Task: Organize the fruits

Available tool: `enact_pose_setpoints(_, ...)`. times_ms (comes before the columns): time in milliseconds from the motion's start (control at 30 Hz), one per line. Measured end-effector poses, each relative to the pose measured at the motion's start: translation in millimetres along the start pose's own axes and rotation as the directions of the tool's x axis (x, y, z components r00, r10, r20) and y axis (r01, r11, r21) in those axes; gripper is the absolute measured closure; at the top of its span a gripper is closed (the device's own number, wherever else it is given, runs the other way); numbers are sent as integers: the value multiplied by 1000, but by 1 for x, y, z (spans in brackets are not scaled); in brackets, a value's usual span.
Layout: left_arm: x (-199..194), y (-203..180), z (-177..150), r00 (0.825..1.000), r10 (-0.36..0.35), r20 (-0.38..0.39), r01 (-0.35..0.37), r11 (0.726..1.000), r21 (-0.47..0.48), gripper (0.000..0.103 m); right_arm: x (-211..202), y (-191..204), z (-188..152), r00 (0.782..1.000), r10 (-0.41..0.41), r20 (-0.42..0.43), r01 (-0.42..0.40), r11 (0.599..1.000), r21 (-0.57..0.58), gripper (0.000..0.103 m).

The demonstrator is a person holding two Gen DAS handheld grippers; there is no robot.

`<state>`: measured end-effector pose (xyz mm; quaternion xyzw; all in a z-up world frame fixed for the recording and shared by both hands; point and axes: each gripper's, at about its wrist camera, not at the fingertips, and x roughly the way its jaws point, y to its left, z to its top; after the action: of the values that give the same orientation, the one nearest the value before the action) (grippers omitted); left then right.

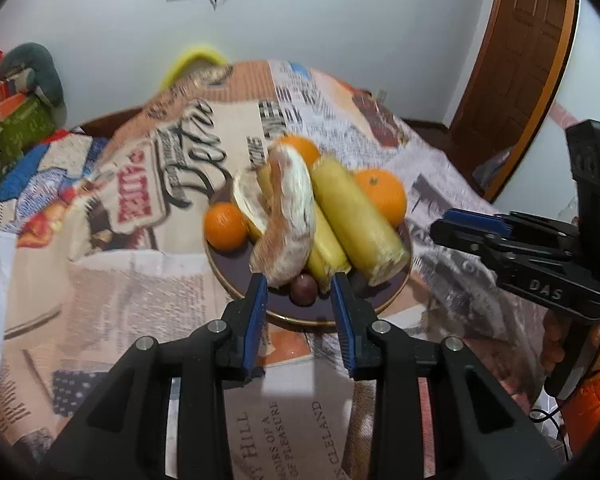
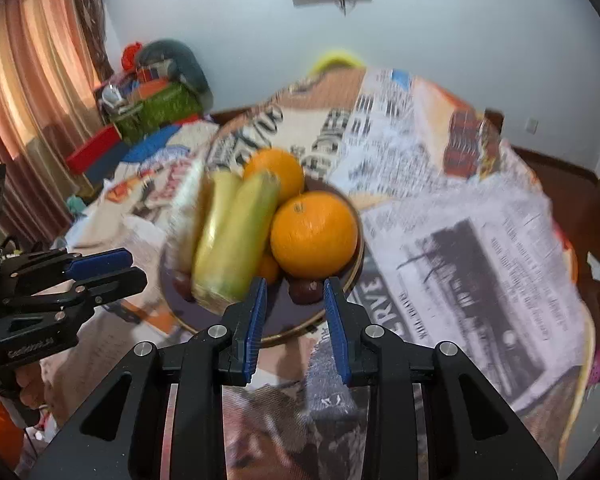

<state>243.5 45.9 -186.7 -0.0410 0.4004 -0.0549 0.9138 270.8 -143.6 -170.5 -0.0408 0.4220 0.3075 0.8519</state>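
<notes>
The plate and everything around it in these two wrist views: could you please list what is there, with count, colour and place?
Plate: one, dark with a gold rim, on the table.
Oranges: three, orange; two at the far side of the plate, one smaller at its left in the left wrist view.
Corn cob: one, yellow-green, lying across the plate.
Bananas: yellow, beside the corn; count unclear.
Pomelo peel: whitish, on top of the pile.
Small dark fruits: at least two, brownish, at the near rim.
Tablecloth: one, newspaper print, covering the table.
Left gripper: black, blue pads, open, empty.
Right gripper: same, open, empty.
</notes>
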Motion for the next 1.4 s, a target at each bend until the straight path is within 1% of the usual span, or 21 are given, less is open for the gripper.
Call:
enact_pose_setpoints(100,-30,-5,6,998,26,64,-27,1000,13,71,-30,7,8,998,2,65,-1,1000,-6,76)
enact_pose_setpoints(200,-65,-11,12,990,34,140,-37,999,18,71,-69,18,16,988,-3,151,6,1000,-18,76)
enact_pose_setpoints(333,-122,-22,17,963,46,267,-55,998,27,71,-113,34,21,967,-3,255,12,999,-36,76)
enact_pose_setpoints(467,-176,-35,17,921,47,386,-63,998,30,71,-160,54,20,931,2,365,19,998,-54,76)
enact_pose_setpoints(533,-202,-42,14,896,50,440,-73,997,34,70,-182,65,18,909,3,416,26,998,-64,75)
enact_pose_setpoints(567,-211,-46,13,886,54,461,-80,996,37,70,-190,69,17,900,3,435,29,997,-68,73)
enact_pose_setpoints(600,-224,-50,11,870,60,490,-91,995,41,68,-200,74,15,887,2,461,34,997,-71,70)
enact_pose_setpoints(633,-232,-53,9,859,63,508,-98,994,44,62,-208,78,13,876,0,483,40,997,-71,64)
enact_pose_setpoints(667,-243,-57,6,843,67,533,-108,993,45,57,-215,81,10,865,-3,501,45,996,-71,57)
enact_pose_setpoints(733,-258,-62,1,817,79,572,-124,991,41,41,-228,88,4,839,-11,544,56,996,-67,47)
enact_pose_setpoints(767,-265,-64,-2,805,85,587,-132,991,37,38,-233,91,2,831,-13,556,60,996,-65,41)
enact_pose_setpoints(800,-272,-66,-5,795,88,601,-135,990,34,33,-237,94,0,821,-18,570,65,996,-62,38)
enact_pose_setpoints(867,-280,-68,-9,785,87,613,-133,991,30,26,-241,98,-3,809,-27,587,74,996,-57,26)
enact_pose_setpoints(900,-281,-68,-9,782,87,617,-133,991,28,21,-242,100,-5,803,-33,595,81,995,-55,23)
enact_pose_setpoints(1000,-287,-70,-14,773,87,628,-133,991,27,12,-241,103,-7,798,-45,601,94,994,-50,15)
enact_pose_setpoints(1067,-288,-70,-16,771,87,631,-133,991,25,8,-240,104,-8,797,-61,601,107,993,-41,3)
enact_pose_setpoints(1100,-288,-70,-16,770,89,632,-133,991,23,6,-241,105,-11,794,-70,604,114,993,-35,0)
enact_pose_setpoints(1133,-289,-69,-20,769,89,634,-132,991,21,4,-242,106,-12,786,-85,612,125,992,-24,0)
enact_pose_setpoints(1167,-289,-69,-21,767,91,635,-132,991,18,3,-242,106,-12,784,-93,614,133,991,-20,0)
enact_pose_setpoints(1300,-292,-71,-28,765,95,637,-138,990,18,2,-242,107,-11,786,-105,610,145,989,-16,0)
enact_pose_setpoints(1400,-292,-71,-29,765,96,636,-140,990,18,1,-246,106,-17,782,-108,613,148,989,-14,0)
